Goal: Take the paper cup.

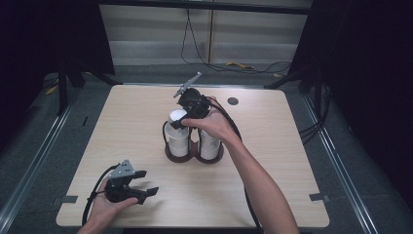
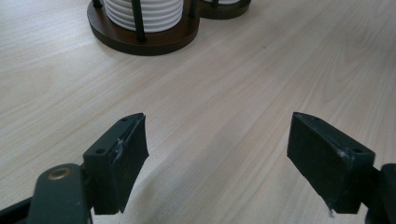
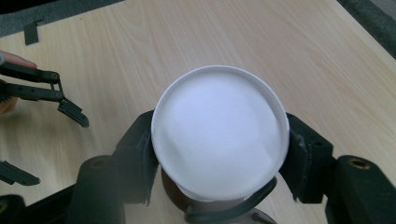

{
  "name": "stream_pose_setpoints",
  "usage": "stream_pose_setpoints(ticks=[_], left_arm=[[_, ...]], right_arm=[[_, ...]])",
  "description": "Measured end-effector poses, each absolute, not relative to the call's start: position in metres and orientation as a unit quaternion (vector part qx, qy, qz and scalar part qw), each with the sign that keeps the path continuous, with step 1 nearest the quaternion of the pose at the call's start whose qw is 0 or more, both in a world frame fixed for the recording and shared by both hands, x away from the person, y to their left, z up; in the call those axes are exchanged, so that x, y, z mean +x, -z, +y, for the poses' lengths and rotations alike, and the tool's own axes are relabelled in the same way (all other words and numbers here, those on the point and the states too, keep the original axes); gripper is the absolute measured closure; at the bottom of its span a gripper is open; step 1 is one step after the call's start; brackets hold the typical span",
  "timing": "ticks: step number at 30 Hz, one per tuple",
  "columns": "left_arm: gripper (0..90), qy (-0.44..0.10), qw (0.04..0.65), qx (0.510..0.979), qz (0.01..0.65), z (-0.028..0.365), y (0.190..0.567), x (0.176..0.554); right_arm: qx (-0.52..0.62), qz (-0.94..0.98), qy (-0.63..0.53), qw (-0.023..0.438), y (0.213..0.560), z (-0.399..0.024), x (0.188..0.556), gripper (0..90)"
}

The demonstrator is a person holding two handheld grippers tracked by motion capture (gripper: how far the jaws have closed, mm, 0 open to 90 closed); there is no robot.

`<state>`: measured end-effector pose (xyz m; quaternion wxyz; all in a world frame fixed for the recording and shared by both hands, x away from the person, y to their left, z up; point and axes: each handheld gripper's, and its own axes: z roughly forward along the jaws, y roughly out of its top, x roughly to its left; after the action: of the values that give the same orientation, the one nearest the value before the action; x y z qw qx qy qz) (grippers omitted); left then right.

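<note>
Fingers of the right gripper (image 3: 219, 154) clamp the top white cup (image 3: 218, 133), hand angled downward over the wooden counter (image 1: 272, 146); left gripper (image 2: 217, 158) rests spread wide.

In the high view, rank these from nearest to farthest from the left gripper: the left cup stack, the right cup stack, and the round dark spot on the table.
From the left gripper:
1. Left cup stack, mid-table, held by the right gripper.
2. Right cup stack, beside it on the same holder.
3. Round dark spot, near the far edge.

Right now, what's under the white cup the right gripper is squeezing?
Under the white cup clamped by the right gripper sits a stack of white cups in a dark wooden holder. How many is hidden.
</note>
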<state>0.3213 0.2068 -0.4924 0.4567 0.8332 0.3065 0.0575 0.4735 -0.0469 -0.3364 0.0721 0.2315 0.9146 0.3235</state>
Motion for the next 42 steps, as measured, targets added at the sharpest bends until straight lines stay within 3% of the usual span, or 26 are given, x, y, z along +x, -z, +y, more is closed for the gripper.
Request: stream_pose_setpoints(ticks=[30, 42], left_arm=[[28.6, -0.079, 0.486, 0.809, 0.32, 0.213, 0.491, 0.324], [28.2, -0.086, 0.502, 0.8, 0.317, 0.216, 0.485, 0.324]], right_arm=[[0.243, 0.873, -0.413, 0.091, 0.307, -0.072, 0.459, 37.3], [0.246, 0.856, -0.446, 0.086, 0.306, -0.089, 0.445, 37.4]])
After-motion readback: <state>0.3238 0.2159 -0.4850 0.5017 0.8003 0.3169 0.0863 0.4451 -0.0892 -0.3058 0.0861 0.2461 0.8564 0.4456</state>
